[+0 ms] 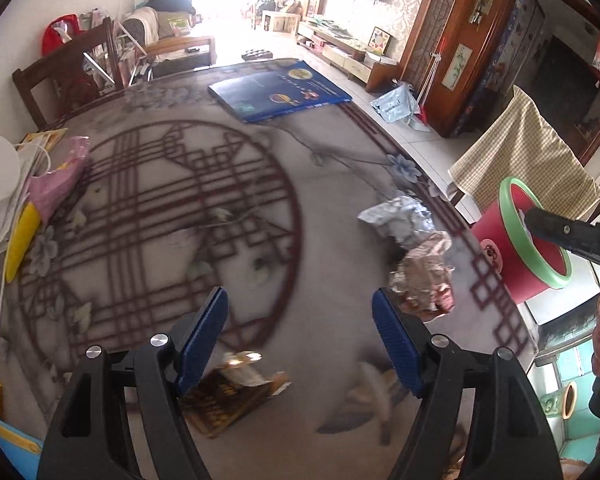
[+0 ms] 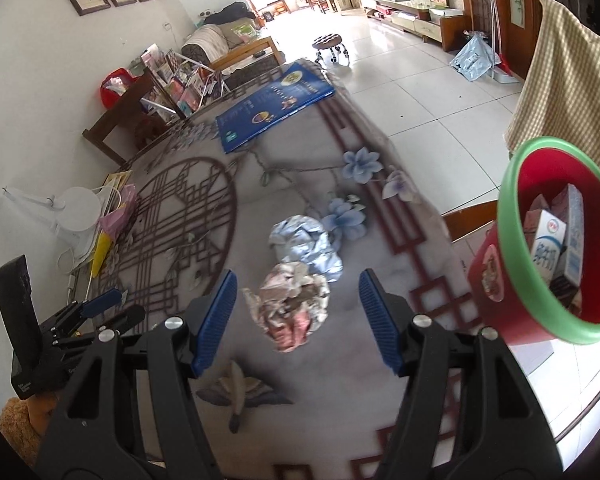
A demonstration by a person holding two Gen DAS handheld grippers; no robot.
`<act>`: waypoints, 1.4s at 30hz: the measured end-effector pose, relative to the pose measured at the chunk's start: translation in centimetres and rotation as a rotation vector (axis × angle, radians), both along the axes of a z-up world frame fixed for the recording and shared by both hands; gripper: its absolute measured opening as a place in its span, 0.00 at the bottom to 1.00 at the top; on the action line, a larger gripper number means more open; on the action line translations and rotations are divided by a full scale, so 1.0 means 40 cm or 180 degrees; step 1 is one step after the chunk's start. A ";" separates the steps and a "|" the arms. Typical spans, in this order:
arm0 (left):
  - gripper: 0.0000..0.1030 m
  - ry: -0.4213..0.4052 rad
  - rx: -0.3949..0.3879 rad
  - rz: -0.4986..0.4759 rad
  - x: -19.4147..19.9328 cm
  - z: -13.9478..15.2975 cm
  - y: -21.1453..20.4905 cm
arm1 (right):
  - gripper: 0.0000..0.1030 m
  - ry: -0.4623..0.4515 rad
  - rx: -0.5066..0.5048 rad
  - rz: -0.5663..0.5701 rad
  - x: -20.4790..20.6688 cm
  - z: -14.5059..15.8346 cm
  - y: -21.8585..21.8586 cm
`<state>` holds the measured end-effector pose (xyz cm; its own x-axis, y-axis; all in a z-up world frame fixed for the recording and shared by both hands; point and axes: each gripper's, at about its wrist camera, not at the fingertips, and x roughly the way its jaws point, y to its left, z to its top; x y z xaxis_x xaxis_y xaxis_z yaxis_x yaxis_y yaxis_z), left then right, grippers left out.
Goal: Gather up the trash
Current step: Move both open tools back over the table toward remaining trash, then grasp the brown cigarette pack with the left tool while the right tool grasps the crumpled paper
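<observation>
Pinkish crumpled wad [image 2: 290,312] lies just ahead between the right gripper's [image 2: 298,320] spread, empty jaws; left gripper [image 1: 300,344], also spread, sits farther off.

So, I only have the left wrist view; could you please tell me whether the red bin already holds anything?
Observer: Yes, the right wrist view looks into the red bin and shows several small cartons inside.
Operator: Thank you. Is the right gripper carrying anything?
Observer: No, the right gripper is open and empty; the pinkish crumpled wad lies just ahead of its fingers, untouched.
</observation>
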<state>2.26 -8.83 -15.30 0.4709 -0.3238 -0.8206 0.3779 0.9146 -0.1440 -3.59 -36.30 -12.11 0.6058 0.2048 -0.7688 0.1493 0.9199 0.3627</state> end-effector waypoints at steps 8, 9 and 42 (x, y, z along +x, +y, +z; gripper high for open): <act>0.69 -0.0069 -0.0028 -0.0069 -0.002 0.004 0.072 | 0.62 0.0011 -0.0043 0.0000 -0.008 -0.002 0.090; 0.69 -0.0072 -0.0028 -0.0076 -0.004 0.005 0.075 | 0.63 0.0010 -0.0053 -0.0011 -0.010 -0.002 0.096; 0.70 0.0487 0.0452 -0.0494 -0.027 -0.200 0.107 | 0.66 0.0370 -0.0230 -0.0025 0.014 -0.101 0.150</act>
<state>1.18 -4.54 -23.31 0.2913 -0.2590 -0.9209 0.4991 0.8624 -0.0846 -3.01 -30.30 -16.14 0.5130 0.1420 -0.8465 0.1936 0.9417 0.2753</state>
